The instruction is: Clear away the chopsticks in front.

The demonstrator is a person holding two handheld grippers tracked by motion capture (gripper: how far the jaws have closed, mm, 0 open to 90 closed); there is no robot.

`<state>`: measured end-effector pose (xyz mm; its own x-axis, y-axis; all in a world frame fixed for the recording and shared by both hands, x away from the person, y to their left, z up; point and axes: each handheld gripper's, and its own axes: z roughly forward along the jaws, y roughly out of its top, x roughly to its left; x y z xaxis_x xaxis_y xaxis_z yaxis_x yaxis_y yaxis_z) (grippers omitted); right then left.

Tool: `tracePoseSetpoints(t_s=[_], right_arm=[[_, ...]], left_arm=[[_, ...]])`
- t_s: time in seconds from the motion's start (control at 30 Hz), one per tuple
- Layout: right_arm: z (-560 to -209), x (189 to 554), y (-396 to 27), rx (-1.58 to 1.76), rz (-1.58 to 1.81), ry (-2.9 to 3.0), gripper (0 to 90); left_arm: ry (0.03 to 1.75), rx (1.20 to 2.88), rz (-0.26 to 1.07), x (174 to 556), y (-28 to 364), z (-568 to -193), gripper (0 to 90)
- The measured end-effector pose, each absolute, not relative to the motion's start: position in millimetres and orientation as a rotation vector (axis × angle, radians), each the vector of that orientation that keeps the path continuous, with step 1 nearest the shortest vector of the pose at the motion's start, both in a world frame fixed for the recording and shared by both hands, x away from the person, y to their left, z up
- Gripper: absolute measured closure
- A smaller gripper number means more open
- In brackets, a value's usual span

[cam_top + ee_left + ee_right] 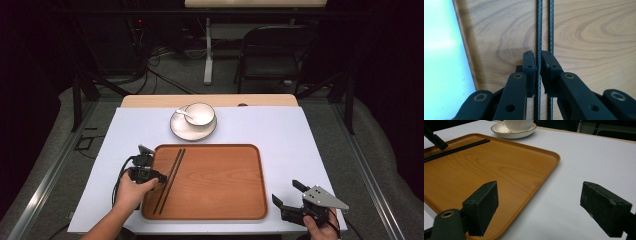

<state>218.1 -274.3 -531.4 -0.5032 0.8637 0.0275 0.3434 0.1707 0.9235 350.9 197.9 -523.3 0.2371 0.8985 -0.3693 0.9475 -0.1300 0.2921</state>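
pinching one chopstick [539,30] in left tool [538,68] | right tool [546,212] apart | white table [280,135]

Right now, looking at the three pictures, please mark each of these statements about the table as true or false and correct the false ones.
1. The two black chopsticks lie on the wooden tray. True.
2. The left gripper has one chopstick between its jaws. True: the other chopstick lies just outside them.
3. The right gripper holds the bowl. False: its jaws stand wide open over the white table cover beside the tray, with nothing between them.
4. The white bowl stands on the tray. False: it sits on a saucer beyond the tray's far edge.
5. A white spoon rests in the bowl. True.
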Motion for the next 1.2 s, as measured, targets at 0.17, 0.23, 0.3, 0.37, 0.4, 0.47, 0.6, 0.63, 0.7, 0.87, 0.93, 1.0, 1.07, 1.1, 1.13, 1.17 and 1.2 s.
tracePoseSetpoints(t_s=[0.17, 0.23, 0.3, 0.37, 0.4, 0.47, 0.6, 0.63, 0.7, 0.87, 0.93, 1.0, 1.07, 1.1, 1.13, 1.17, 1.2], right_arm=[[-531, 218, -274, 1.137, 1.314, 1.934, 14.4], [-531, 218, -274, 1.142, 1.318, 1.934, 14.4], [-531, 218, -274, 1.14, 1.317, 1.935, 14.4], [-531, 218, -274, 1.144, 1.318, 1.934, 14.4], [-531, 218, -274, 1.139, 1.314, 1.935, 14.4], [-531, 218, -274, 1.142, 1.317, 1.935, 14.4], [-531, 218, -274, 1.139, 1.314, 1.933, 14.4], [-531, 218, -274, 1.139, 1.314, 1.933, 14.4], [-531, 218, -274, 1.138, 1.316, 1.932, 14.4], [-532, 218, -274, 1.139, 1.317, 1.932, 14.4], [-531, 218, -274, 1.139, 1.314, 1.933, 14.4], [-531, 218, -274, 1.137, 1.316, 1.933, 14.4], [-532, 218, -274, 1.142, 1.318, 1.932, 14.4], [-532, 219, -274, 1.142, 1.318, 1.933, 14.4], [-532, 219, -274, 1.142, 1.318, 1.932, 14.4], [-532, 218, -274, 1.142, 1.318, 1.932, 14.4], [-532, 218, -274, 1.145, 1.32, 1.932, 14.4]], left_arm=[[1.665, 2.029, -0.116, 346, 203, -518, 75.5], [1.645, 2.011, -0.092, 344, 205, -515, 71.9], [1.615, 2.015, -0.034, 341, 206, -512, 68.9], [1.595, 2.004, -0.002, 339, 206, -509, 63.0], [1.578, 1.993, 0.008, 337, 206, -508, 60.2], [1.542, 1.983, 0.036, 334, 205, -505, 55.1], [1.398, 1.959, 0.18, 327, 205, -504, 43.0], [1.376, 1.945, 0.196, 325, 205, -503, 43.0], [1.348, 1.926, 0.225, 321, 207, -502, 39.6], [1.278, 1.853, 0.296, 310, 217, -502, 34.9], [1.257, 1.824, 0.34, 305, 223, -503, 31.9], [1.264, 1.805, 0.355, 301, 229, -504, 31.5], [1.274, 1.784, 0.343, 296, 236, -507, 31.5], [1.28, 1.776, 0.341, 294, 239, -508, 31.5], [1.283, 1.764, 0.348, 292, 242, -510, 31.5], [1.286, 1.755, 0.351, 290, 245, -513, 31.5], [1.296, 1.749, 0.351, 288, 248, -515, 31.5]])
